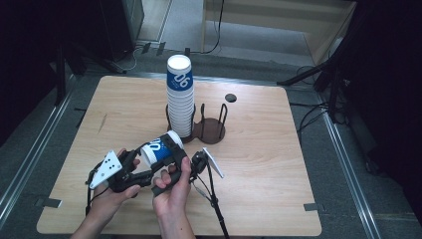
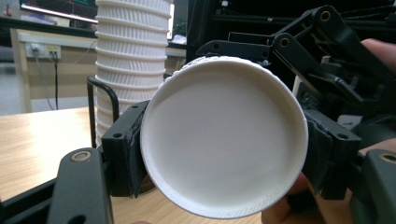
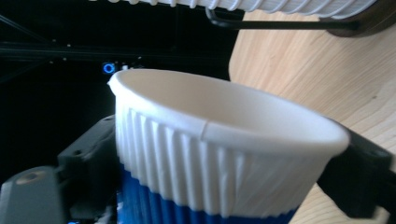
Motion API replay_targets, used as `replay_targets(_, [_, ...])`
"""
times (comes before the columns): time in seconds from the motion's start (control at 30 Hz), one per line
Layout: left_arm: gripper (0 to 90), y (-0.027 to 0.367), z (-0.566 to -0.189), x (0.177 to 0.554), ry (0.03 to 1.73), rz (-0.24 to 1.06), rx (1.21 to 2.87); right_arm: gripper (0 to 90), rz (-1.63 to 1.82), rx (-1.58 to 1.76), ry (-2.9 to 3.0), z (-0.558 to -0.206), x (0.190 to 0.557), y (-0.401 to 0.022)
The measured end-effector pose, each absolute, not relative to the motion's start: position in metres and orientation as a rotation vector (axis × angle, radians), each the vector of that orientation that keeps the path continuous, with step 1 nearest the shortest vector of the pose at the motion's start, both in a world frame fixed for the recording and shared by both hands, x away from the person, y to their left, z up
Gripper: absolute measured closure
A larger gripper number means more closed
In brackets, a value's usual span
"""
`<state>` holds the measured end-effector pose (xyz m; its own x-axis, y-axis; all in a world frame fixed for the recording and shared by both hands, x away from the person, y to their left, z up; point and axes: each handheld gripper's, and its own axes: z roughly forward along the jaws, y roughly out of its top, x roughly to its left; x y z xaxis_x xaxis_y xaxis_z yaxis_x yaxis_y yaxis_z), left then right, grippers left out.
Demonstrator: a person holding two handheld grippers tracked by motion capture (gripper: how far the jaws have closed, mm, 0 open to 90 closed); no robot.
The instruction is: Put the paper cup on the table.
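High view: a person's two hands meet over the near-left part of a wooden counter, each holding a black gripper. Between them lies a blue-and-white paper cup, tipped on its side, base toward 1 o'clock. The left gripper sits at the cup's 8 o'clock; the right gripper at its 4 o'clock. At 12 o'clock from the hands stands a tall cup stack in a dark wire holder. Whether one cup or two nested cups are held is hard to make out here.

Left gripper view: the cup's white base faces the camera, with this gripper's black jaws clamped on its sides at 9 and 3 o'clock. The other gripper's linkage crosses at 1 o'clock. The stack rises at 11 o'clock, its top cut off.

Right gripper view: the cup's rim and ribbed collar loom close, blue below. The jaws sit against the wall at 9 and 3 o'clock and appear to press on it, though the contact points are blurred.

Judgement: the step looks like pulling a cup free or passing it between grippers. Done well, both grips stay light so the thin paper does not crush, and the pull runs straight along the cup's axis.
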<state>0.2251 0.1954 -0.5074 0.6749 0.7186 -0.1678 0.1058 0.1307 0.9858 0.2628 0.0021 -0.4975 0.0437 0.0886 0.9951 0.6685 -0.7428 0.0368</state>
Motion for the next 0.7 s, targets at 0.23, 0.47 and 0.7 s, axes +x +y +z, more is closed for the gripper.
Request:
replay_targets(0.23, [23.2, 0.198, -0.505, 0.224, 0.743, 0.489, 1.365, 18.6, -1.827, -1.863, -0.772, -0.492, 0.261, -0.002])
replay_targets(0.47, [5.8, 0.198, -0.503, 0.222, 0.775, 0.435, 1.380, 19.0, -1.900, -1.879, -0.813, -0.490, 0.262, -0.009])
replay_targets(0.7, [2.2, 0.201, -0.505, 0.224, 0.828, 0.406, 1.416, 18.9, -1.946, -1.958, -0.900, -0.488, 0.263, -0.017])
